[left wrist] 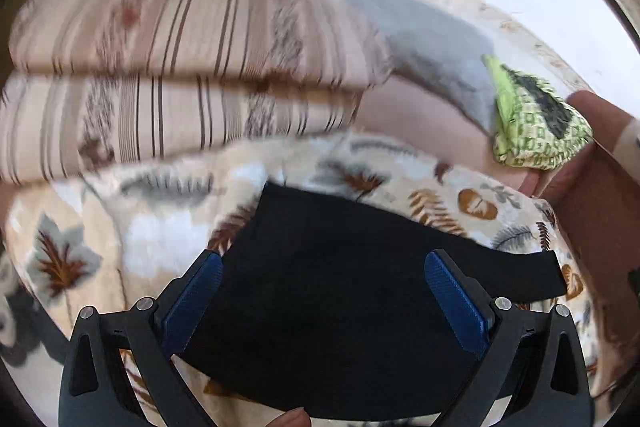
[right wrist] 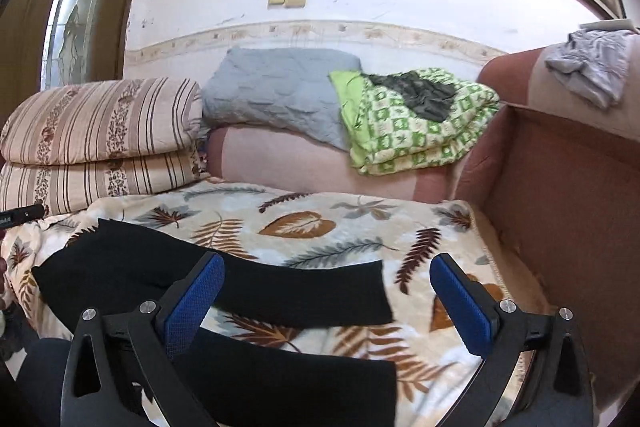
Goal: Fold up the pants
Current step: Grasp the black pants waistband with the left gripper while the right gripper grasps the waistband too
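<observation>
Black pants [left wrist: 320, 327] lie on a leaf-patterned blanket [left wrist: 140, 239]. In the left wrist view, which is blurred, they fill the space under my left gripper [left wrist: 323, 261]. Its blue pads [left wrist: 192, 307] stand wide apart and open above the cloth, gripping nothing. In the right wrist view the two legs lie apart, one farther [right wrist: 280, 291] and one nearer [right wrist: 288, 383], with their ends pointing right. My right gripper [right wrist: 328, 263] hovers open over them, and nothing sits between its pads [right wrist: 464, 307].
Folded striped quilts [right wrist: 100, 139] are stacked at the back left. A grey quilt [right wrist: 276, 91] and a green checked blanket [right wrist: 416, 123] lie on the pink sofa [right wrist: 300, 163]. The sofa arm [right wrist: 560, 187] walls off the right side and bears a grey garment [right wrist: 592, 67].
</observation>
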Demonstrator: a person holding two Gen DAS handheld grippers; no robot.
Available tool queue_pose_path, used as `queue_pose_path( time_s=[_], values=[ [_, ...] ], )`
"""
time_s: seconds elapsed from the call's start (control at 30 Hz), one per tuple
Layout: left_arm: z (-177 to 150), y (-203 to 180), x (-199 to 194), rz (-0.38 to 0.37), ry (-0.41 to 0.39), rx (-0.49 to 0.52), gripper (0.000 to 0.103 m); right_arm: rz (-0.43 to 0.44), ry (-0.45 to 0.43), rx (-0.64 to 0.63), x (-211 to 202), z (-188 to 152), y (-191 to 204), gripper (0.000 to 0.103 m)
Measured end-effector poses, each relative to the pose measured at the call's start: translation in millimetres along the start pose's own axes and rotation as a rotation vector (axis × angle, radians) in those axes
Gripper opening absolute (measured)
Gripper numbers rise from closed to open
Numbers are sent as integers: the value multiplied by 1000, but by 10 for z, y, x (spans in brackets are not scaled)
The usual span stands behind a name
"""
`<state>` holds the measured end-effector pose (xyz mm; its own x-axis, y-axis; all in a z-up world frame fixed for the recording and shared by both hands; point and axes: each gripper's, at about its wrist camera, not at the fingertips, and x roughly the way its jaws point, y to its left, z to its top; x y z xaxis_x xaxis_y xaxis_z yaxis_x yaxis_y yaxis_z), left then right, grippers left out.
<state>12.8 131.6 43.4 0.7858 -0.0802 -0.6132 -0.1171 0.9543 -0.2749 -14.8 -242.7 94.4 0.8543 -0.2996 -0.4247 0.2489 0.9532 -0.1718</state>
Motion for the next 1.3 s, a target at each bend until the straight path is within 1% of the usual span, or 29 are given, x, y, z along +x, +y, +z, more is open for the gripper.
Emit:
queue_pose_path(
  time_s=[0.07,0.1,0.13,0.2,0.27,0.3,0.33,0.37,0.4,0.43,0.47,0.5,0.53,0.6,0.67,0.7,0.77,0.8,0.87,0.93,1.0,1.07,1.17,1.2,1.23,1.27,1.3],
  values=[
    [102,131,236,-18,70,13,102,12,39,43,208,-19,-7,103],
    [217,161,322,-24,89,27,100,41,78,76,326,-53,-29,103],
    [317,199,397,-28,107,49,97,100,142,131,502,-86,-73,103],
    [473,218,662,-57,148,116,93,147,204,200,756,-170,-101,103],
    [628,280,881,-72,175,161,95,150,212,233,949,-319,-89,102],
    [709,345,1012,-66,190,166,95,145,201,228,1015,-416,-59,102],
    [816,414,1169,-57,210,167,96,126,224,225,1096,-510,-34,102],
    [875,450,1268,-48,222,178,96,122,303,238,1225,-565,-29,96],
    [945,431,1366,-31,223,204,96,151,327,254,1276,-593,-41,90],
    [978,415,1464,-23,224,232,96,174,335,267,1298,-600,-52,83],
    [1004,423,1553,-54,236,247,96,183,336,273,1311,-610,-57,83],
    [1008,420,1629,-100,258,261,96,184,343,277,1326,-620,-64,83],
    [1009,400,1726,-128,281,289,95,180,359,292,1361,-648,-79,83],
    [986,323,1929,-124,291,387,95,173,387,334,1439,-687,-168,84],
    [954,239,2082,-134,298,453,89,185,399,402,1489,-744,-276,84],
    [953,229,2134,-143,303,458,88,180,409,432,1513,-775,-333,84],
    [984,228,2287,-195,321,448,88,166,428,471,1567,-821,-411,84],
    [984,240,2323,-204,321,449,88,163,435,484,1586,-838,-443,84],
    [1005,276,2404,-196,311,464,88,165,437,490,1599,-847,-454,84],
    [1011,316,2499,-173,309,477,83,171,436,477,1599,-844,-429,84],
    [1016,333,2613,-178,331,479,82,175,435,464,1603,-830,-395,84],
    [999,338,2709,-202,365,498,82,177,437,459,1613,-829,-384,84],
    [1016,373,2784,-240,408,495,81,172,447,461,1643,-852,-388,84],
    [1040,387,2804,-253,412,487,73,171,450,462,1651,-857,-387,84],
    [1060,399,2823,-264,412,478,54,169,451,462,1652,-864,-390,84],
    [1072,412,2839,-274,421,467,45,167,449,462,1652,-861,-390,84],
    [1079,425,2849,-264,429,457,27,167,446,463,1652,-860,-394,84]
  ],
)
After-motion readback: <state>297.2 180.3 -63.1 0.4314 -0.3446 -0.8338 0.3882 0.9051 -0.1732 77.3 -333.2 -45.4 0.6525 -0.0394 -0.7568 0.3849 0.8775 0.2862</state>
